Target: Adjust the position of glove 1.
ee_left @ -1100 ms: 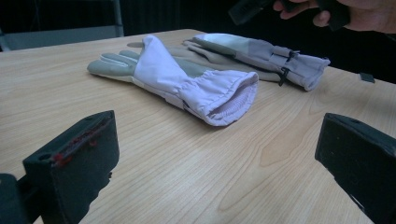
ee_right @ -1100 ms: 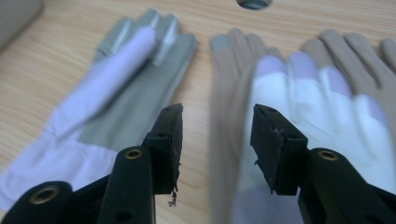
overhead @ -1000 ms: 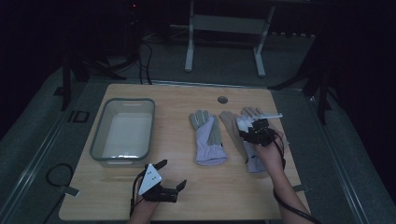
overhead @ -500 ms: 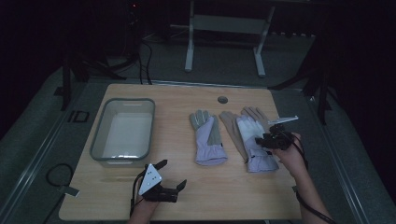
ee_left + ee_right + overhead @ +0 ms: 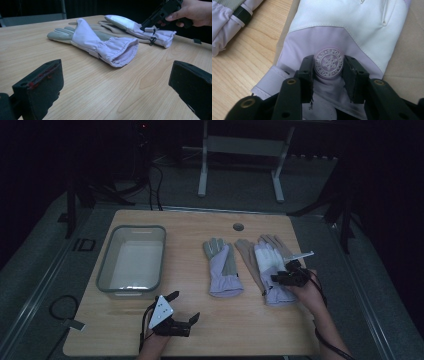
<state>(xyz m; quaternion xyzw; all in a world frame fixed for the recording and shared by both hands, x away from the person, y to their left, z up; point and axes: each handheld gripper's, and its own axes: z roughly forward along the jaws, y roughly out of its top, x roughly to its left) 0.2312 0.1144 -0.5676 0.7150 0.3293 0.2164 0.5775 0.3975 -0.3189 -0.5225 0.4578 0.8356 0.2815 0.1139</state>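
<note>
Right glove (image 5: 270, 270) lengthwise, fingertips far, cuff near; right gripper (image 5: 284, 278) fingers apparently pinching its badge, just closing.

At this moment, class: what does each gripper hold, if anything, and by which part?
The right gripper pinches the right glove at its round snowflake badge near the cuff. The left gripper holds nothing.

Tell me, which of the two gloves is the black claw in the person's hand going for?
The right-hand glove, the one with the white back. The right gripper has its jaws, just closing, around that glove's round snowflake badge; the other glove lies untouched.
</note>
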